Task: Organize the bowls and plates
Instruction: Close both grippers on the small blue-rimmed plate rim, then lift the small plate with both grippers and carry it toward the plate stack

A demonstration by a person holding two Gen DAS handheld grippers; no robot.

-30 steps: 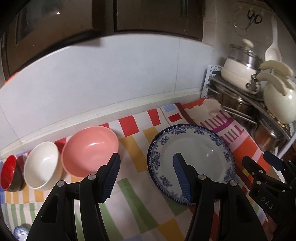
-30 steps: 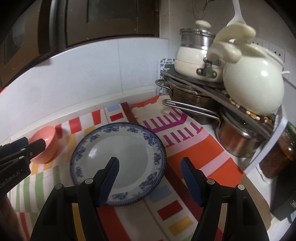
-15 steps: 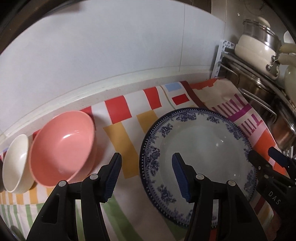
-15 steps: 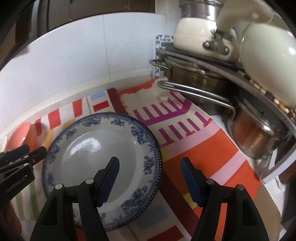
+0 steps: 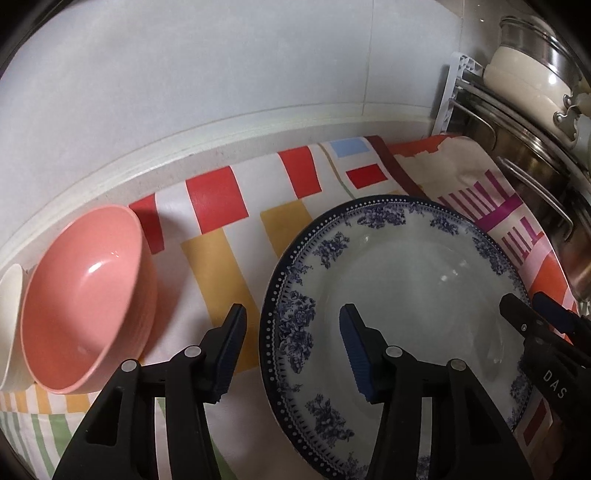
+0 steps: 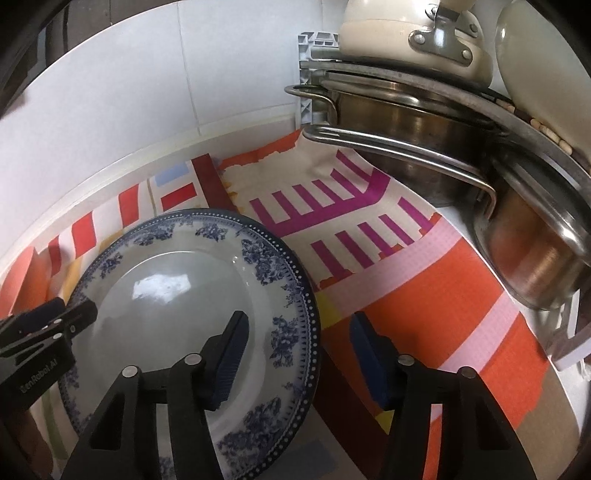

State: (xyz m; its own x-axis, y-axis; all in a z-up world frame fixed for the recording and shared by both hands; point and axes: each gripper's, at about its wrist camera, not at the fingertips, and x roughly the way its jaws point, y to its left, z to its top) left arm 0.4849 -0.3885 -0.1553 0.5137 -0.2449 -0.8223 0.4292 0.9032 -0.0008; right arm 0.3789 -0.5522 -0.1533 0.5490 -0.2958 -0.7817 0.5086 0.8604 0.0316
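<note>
A white plate with a blue floral rim (image 5: 402,295) lies on the striped cloth; it also shows in the right wrist view (image 6: 184,295). My left gripper (image 5: 291,332) is open and straddles the plate's left rim, one finger over the plate and one over the cloth. My right gripper (image 6: 299,339) is open and straddles the plate's right rim. A pink bowl (image 5: 85,302) sits tilted left of the plate, with a white bowl (image 5: 9,325) beside it at the frame edge.
A rack with stacked steel pots (image 6: 424,140) and cream cookware (image 6: 406,33) stands close on the right. The white tiled wall (image 5: 221,66) and its ledge run behind the cloth. The right gripper shows at the left wrist view's right edge (image 5: 546,325).
Both grippers have moved forward and down toward the plate, which now looks larger. Each open gripper now straddles one side of the plate's rim. The red bowl has left the view.
</note>
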